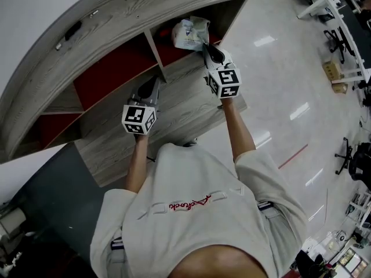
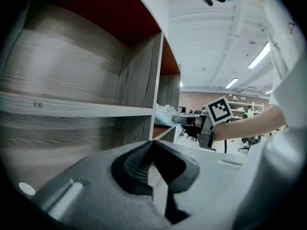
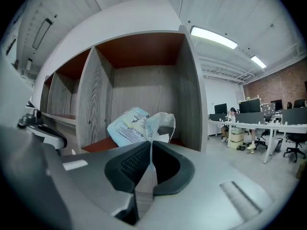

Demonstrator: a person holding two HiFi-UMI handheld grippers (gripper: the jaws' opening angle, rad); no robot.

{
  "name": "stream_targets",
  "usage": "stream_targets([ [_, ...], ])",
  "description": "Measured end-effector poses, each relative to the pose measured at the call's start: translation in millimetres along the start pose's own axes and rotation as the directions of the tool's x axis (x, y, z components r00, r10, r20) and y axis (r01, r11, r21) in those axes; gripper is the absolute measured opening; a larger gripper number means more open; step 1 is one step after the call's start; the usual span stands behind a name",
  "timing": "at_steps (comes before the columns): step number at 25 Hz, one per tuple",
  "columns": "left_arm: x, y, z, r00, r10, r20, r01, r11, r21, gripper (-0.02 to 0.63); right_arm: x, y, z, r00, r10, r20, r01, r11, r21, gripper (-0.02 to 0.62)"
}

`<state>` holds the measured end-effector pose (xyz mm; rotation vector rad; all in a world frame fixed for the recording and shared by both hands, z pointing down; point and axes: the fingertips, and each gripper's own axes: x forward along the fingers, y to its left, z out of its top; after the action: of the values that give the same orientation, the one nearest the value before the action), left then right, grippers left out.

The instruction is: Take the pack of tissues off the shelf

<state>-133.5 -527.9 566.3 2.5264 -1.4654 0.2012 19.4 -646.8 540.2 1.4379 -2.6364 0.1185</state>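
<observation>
1. The person's pale shirt (image 1: 191, 213) is nearest, behind and below both grippers.
2. The right gripper (image 3: 151, 143) has its jaws pressed together on a thin flap of wrapper from the pack of tissues (image 3: 127, 128).
3. The pack stands tilted just ahead of this gripper's tips, inside the end compartment of the shelf (image 3: 189, 90).
4. The left gripper (image 2: 152, 143) is at the left of the right one. Its jaws are together with nothing between them, and it points at the shelf front, apart from the pack.
</observation>
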Motion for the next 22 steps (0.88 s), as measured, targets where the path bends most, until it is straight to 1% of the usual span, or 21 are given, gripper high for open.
stream_targets([
  [9,-0.6,-5.6,8.7,1.000,-0.018,0.020,0.018,1.000,0.014,0.000,-20.9,4.5,10.1,0.999,-0.013,0.039,0.013,1.000,-0.013,0.014],
  [16,-7.9,-17.3,15.8,0.998,-0.048,0.046,0.047,0.999,0.017,-0.002,-63.5,13.4,12.7,0.997,-0.056,0.048,0.056,0.998,-0.007,0.012],
  [22,-9.0,-28.9,22.0,0.994,-0.086,0.061,0.084,0.996,0.027,0.000,-100.6,14.6,9.4,0.992,-0.111,0.057,0.111,0.994,0.004,0.012],
])
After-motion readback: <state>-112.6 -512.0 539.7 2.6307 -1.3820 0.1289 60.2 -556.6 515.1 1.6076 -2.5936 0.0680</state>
